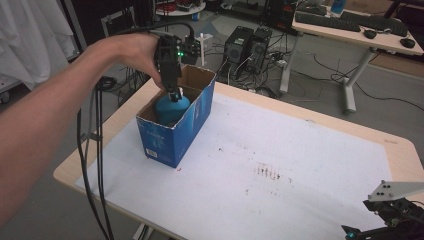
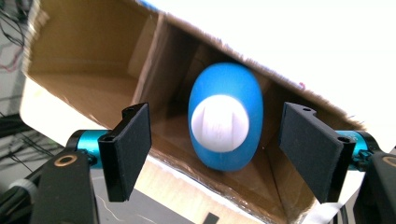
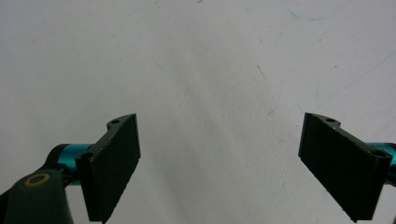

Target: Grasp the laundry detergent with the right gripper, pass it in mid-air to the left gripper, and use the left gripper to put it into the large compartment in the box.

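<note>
A blue bottle (image 1: 171, 109) with a white cap stands inside an open blue cardboard box (image 1: 192, 120) at the table's far left. In the left gripper view the blue bottle (image 2: 233, 88) sits below, its white cap (image 2: 219, 122) facing up between the spread jaws. My left gripper (image 1: 174, 93) points down into the box just above the cap and is open (image 2: 217, 154), touching nothing. My right gripper (image 1: 395, 215) rests at the table's near right corner; it is open (image 3: 219, 163) over the bare white sheet (image 3: 201, 70).
A white sheet (image 1: 280, 165) covers most of the wooden table (image 1: 400, 150), with faint dark marks near its middle. Black cables (image 1: 95, 165) hang off the left edge. Computer towers (image 1: 245, 45) and a desk (image 1: 350, 30) stand on the floor beyond.
</note>
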### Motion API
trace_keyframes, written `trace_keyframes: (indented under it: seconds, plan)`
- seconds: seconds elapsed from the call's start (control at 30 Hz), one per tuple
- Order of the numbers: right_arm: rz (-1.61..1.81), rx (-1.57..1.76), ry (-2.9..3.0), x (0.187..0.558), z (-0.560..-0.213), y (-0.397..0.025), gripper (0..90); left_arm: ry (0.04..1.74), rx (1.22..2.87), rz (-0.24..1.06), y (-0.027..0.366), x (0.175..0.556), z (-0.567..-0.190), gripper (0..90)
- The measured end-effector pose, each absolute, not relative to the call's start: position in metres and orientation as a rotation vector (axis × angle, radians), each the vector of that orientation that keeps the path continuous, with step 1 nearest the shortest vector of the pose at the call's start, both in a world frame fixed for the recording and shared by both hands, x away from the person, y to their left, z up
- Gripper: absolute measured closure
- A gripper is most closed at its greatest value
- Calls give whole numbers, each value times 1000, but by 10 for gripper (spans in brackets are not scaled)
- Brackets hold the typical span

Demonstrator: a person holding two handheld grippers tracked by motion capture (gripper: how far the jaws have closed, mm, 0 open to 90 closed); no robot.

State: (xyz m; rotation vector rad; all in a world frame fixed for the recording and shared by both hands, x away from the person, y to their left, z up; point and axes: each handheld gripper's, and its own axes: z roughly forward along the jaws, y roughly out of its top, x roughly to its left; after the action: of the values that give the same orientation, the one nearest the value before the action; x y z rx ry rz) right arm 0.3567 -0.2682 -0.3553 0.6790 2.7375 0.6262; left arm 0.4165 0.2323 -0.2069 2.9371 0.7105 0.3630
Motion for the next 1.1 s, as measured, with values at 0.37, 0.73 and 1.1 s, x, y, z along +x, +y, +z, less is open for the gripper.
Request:
trace_keyframes:
  seconds: [0.37,0.73,1.1]
  plan:
    - [627,670,2731,355,-351,-267,123,475,2942,386,167,412,-186,238]
    - [625,665,2732,355,-349,-261,123,245,2949,352,94,401,-199,238]
    - [631,650,2731,356,-350,-254,123,130,2949,260,39,391,-259,174]
